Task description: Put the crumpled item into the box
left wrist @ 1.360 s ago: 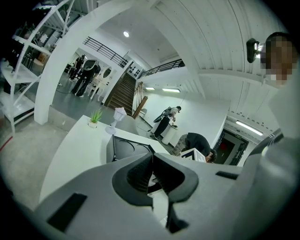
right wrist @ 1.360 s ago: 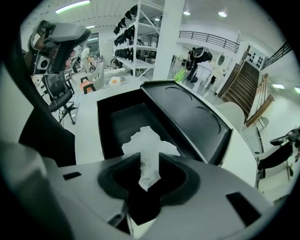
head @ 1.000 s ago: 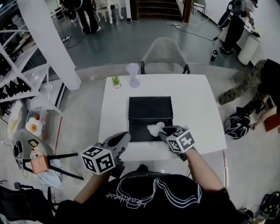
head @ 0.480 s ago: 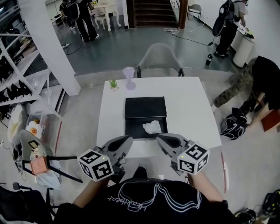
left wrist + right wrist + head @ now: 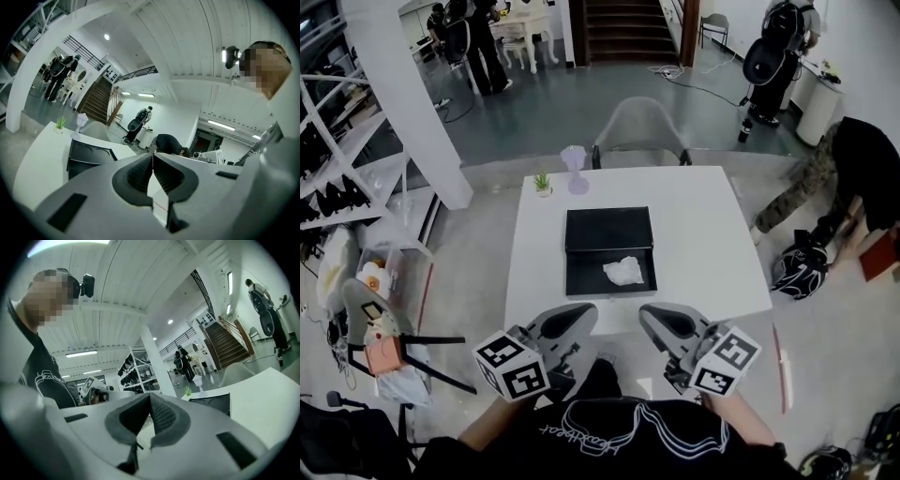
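Observation:
A black open box lies in the middle of the white table. The crumpled white item rests inside it, at the near right corner, and nothing touches it. Both grippers hang side by side off the table's near edge, close to the person's chest. My left gripper is shut and empty; in the left gripper view its jaws meet, with the box beyond at left. My right gripper is also shut and empty; the right gripper view shows its jaws pressed together and the box to the right.
A small green plant and a pale purple vase stand at the table's far left. A grey chair is tucked in behind the table. A person bends over at the right; shelving stands at the left.
My right gripper let go of the crumpled item, which now lies in the box, then drew back to the table's near edge and shut. The left gripper shifted slightly right.

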`<state>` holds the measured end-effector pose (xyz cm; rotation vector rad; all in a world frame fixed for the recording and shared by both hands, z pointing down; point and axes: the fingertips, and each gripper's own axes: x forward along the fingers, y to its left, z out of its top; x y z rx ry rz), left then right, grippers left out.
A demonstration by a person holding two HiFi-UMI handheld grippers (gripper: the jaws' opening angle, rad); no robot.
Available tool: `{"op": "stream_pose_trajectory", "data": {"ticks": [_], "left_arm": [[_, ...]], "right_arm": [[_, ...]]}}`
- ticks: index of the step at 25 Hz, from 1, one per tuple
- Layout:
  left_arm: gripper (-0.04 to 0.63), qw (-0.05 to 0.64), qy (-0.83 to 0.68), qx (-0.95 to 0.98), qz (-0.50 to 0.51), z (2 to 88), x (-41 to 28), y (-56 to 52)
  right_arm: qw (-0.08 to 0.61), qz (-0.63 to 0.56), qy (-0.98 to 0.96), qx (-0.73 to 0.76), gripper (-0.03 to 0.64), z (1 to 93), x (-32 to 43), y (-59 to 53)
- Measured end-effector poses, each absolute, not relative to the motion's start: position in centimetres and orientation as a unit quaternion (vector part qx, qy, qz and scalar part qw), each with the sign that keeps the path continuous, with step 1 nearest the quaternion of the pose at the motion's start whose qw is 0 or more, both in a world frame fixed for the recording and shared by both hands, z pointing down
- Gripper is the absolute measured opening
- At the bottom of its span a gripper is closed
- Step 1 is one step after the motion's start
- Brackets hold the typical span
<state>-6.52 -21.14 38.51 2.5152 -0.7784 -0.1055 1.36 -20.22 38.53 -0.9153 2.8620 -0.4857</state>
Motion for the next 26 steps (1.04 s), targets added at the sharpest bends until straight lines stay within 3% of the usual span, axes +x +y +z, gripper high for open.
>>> {"op": "stream_pose_trajectory", "data": {"ticks": [26], "left_arm": [[0.008,0.248,-0.245,0.937,-0.031,38.3,-3.7,-22.3]], "right_arm": [[0.029,-0.135,0.926,-0.352,0.003,37.9,4.1,-20.7]]}}
